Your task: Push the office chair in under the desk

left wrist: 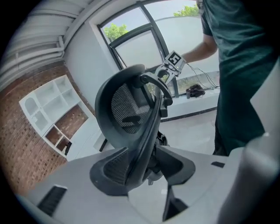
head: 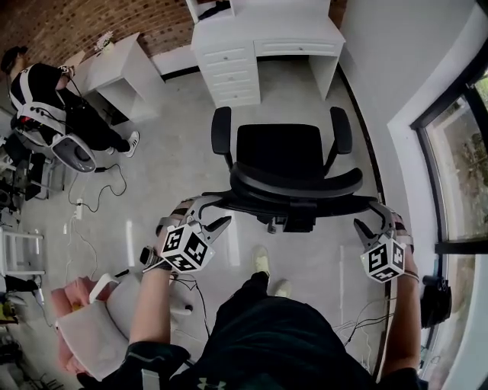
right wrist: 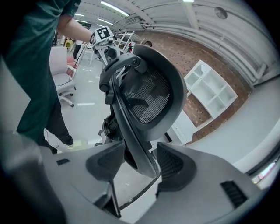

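Both forearms reached forward and down from the person's body, one to each side of the black office chair point(head: 278, 152). The left gripper point(head: 214, 212) angled down and inward at the left end of the backrest point(head: 297, 187). The right gripper point(head: 368, 216) did the same at the right end, and both marker cubes sat nearest the person.

Each of the two tongs stood with its jaws spread wide and the curved rim of the backrest running between them. Neither looked clamped on it, though from so close it was hard to judge whether a pad brushed the rim.

The chair stood on the pale floor point(head: 175, 167) just in front of the knee opening of the white desk point(head: 267, 34), its seat facing the opening and not under it.

By count there were:
- one black chair with two armrests point(head: 221, 129);
- two white desks, the second desk point(head: 126, 68) being off to the left by the brick wall point(head: 76, 23);
- one other person point(head: 46, 91), seated beside that second desk.
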The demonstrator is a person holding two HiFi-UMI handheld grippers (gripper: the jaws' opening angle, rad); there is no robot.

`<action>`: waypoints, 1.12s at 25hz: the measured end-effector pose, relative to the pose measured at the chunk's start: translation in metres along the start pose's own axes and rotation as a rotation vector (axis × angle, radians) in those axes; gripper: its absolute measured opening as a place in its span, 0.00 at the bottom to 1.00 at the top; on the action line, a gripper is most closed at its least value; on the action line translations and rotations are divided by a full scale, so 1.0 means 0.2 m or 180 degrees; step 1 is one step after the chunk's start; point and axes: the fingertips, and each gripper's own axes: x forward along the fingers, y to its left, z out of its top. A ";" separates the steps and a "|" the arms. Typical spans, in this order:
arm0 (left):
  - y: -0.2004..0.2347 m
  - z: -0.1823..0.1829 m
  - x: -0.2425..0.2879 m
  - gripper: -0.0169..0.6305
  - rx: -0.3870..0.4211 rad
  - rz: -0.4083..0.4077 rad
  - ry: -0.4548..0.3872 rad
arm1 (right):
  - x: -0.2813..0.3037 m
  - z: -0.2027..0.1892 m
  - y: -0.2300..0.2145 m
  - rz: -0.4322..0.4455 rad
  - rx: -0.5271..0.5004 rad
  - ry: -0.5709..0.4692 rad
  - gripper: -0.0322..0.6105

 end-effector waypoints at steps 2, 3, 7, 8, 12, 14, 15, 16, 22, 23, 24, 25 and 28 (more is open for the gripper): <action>0.00 -0.03 0.03 0.34 0.0064 -0.0050 0.0063 | 0.05 -0.02 0.00 0.0037 -0.0097 0.0086 0.38; 0.01 -0.04 0.05 0.34 0.0100 -0.0069 0.0090 | 0.08 -0.04 -0.01 0.0056 -0.0154 0.0136 0.39; 0.02 -0.10 0.15 0.36 0.0226 -0.0184 0.0243 | 0.19 -0.08 0.02 0.0194 -0.0363 0.0329 0.39; 0.02 -0.12 0.18 0.36 0.0231 -0.0221 0.0267 | 0.22 -0.09 0.04 0.0250 -0.0402 0.0373 0.39; 0.02 -0.15 0.21 0.37 0.0280 -0.0338 0.0300 | 0.31 -0.10 0.06 0.0333 -0.0553 0.0485 0.39; 0.02 -0.16 0.23 0.37 0.0324 -0.0373 0.0359 | 0.34 -0.11 0.05 0.0344 -0.0619 0.0536 0.39; 0.01 -0.17 0.25 0.38 0.0380 -0.0374 0.0439 | 0.35 -0.12 0.05 0.0365 -0.0657 0.0566 0.39; 0.00 -0.19 0.27 0.38 0.0463 -0.0364 0.0547 | 0.36 -0.13 0.06 0.0389 -0.0696 0.0599 0.38; -0.03 -0.23 0.35 0.25 0.0879 -0.0388 0.0802 | 0.43 -0.17 0.08 0.0373 -0.1094 0.0818 0.28; -0.03 -0.23 0.36 0.24 0.0923 -0.0380 0.0793 | 0.44 -0.18 0.08 0.0351 -0.1153 0.0848 0.25; -0.03 -0.24 0.36 0.22 0.0971 -0.0362 0.0787 | 0.44 -0.18 0.08 0.0327 -0.1191 0.0867 0.24; -0.02 -0.24 0.37 0.21 0.1020 -0.0340 0.0783 | 0.45 -0.18 0.08 0.0304 -0.1209 0.0875 0.23; -0.01 -0.25 0.39 0.18 0.1105 -0.0308 0.0787 | 0.45 -0.17 0.08 0.0258 -0.1201 0.0885 0.22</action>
